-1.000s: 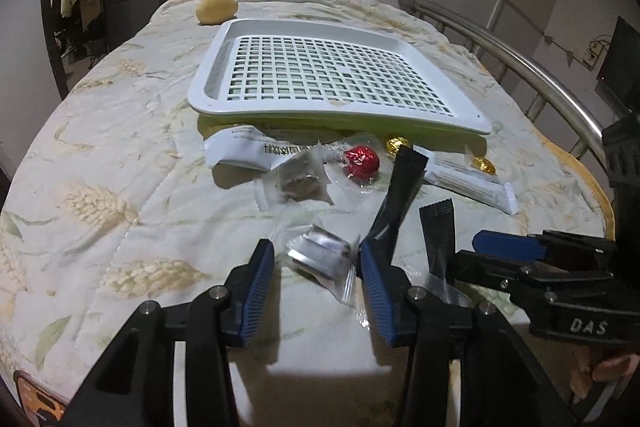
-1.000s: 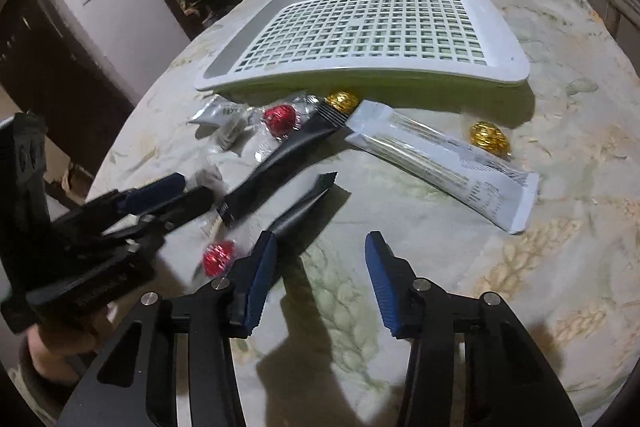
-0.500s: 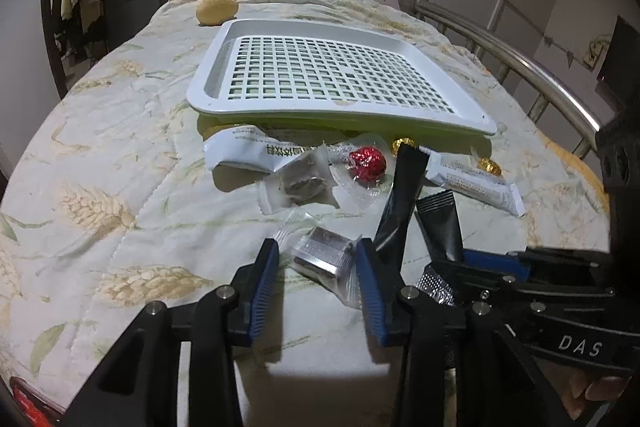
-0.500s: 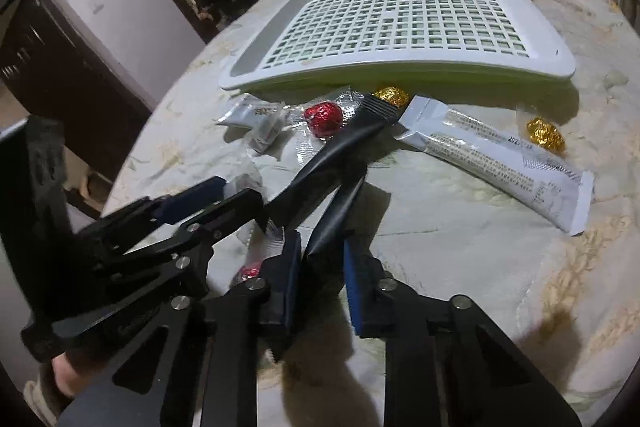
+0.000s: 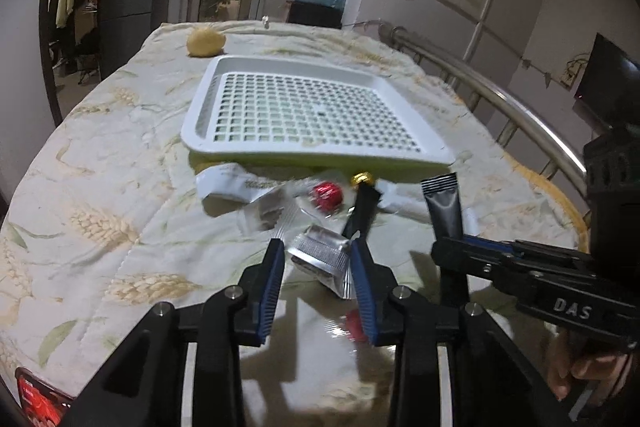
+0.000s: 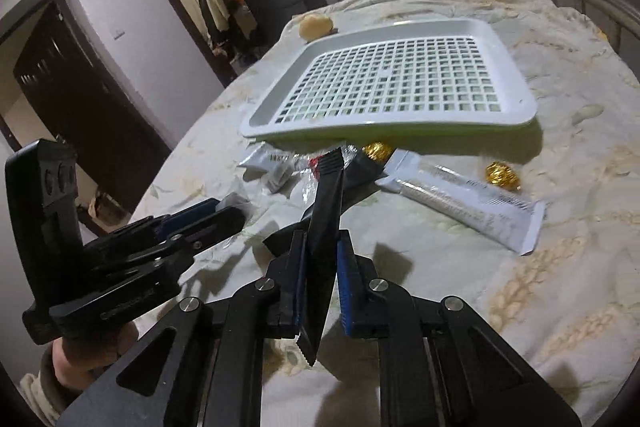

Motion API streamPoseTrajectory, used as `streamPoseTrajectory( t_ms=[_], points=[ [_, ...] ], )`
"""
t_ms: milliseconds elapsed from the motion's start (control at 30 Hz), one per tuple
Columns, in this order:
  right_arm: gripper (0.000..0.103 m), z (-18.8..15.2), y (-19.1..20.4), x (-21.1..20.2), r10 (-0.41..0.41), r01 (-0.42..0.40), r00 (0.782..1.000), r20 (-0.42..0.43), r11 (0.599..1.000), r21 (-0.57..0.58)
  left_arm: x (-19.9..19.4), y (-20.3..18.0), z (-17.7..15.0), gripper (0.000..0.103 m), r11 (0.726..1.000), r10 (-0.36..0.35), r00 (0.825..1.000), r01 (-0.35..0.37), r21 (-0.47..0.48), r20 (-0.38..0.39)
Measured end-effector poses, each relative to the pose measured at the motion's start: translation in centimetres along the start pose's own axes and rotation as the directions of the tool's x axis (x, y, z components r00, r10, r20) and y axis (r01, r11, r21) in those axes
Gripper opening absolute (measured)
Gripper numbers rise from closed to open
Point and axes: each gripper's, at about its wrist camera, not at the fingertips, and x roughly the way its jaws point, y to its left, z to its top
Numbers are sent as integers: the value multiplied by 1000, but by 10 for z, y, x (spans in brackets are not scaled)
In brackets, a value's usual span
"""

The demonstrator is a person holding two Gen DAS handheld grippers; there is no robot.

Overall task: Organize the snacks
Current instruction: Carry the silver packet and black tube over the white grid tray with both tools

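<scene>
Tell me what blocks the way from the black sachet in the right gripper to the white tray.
Nothing visible does. The right gripper holds the black sachet above the table; the loose snacks lie below, and the white tray beyond them holds nothing.

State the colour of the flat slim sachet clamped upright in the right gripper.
Black, matte; the flat slim sachet in the right gripper shows best in the right wrist view.
</scene>
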Motion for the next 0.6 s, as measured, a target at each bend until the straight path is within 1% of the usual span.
streamPoseTrajectory(
  t_ms=[100, 267, 467, 600],
  points=[
    [13, 4, -3, -6, -3, 3, 1000, 17, 1000, 5, -2, -9, 5, 36, 1000, -11, 1000, 11, 9, 12],
    [13, 16, -6, -17, -26, 26, 998, 49, 1000, -3, 3, -17, 18, 36, 999, -41, 999, 42, -13, 25],
    [13, 35, -8, -26, -59, 61, 995, 85, 998, -24, 11, -27, 43, 36, 999, -41, 998, 42, -9, 51],
    [13, 52, -12, -29, -85, 89, 990, 112, 995, -32, 20, -27, 62, 36, 999, -25, 997, 26, -22, 70]
  ],
)
